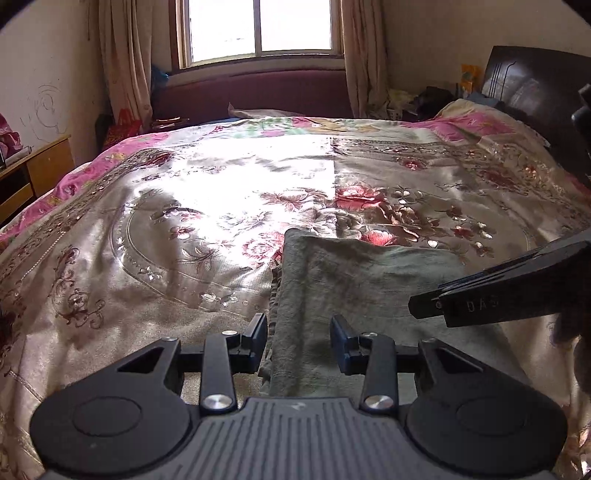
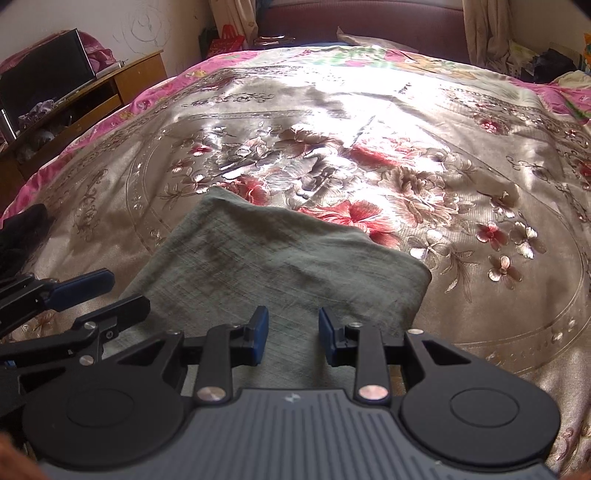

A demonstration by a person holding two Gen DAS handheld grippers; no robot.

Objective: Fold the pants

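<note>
Grey-green pants [image 1: 369, 288] lie folded in a flat rectangle on the flowered bedspread [image 1: 207, 206]. They also show in the right wrist view [image 2: 280, 266]. My left gripper [image 1: 299, 334] is open and empty, hovering over the near left edge of the pants. My right gripper [image 2: 293, 334] is open and empty over the near middle of the pants. The right gripper's body shows at the right of the left wrist view [image 1: 498, 295]. The left gripper's fingers [image 2: 85, 284] show at the left of the right wrist view.
A window [image 1: 260, 26] with curtains and a maroon bench [image 1: 255, 92] lie beyond the bed. A wooden cabinet [image 2: 92, 96] with a dark screen stands at the left. A dark headboard [image 1: 535, 85] and clutter are at the far right.
</note>
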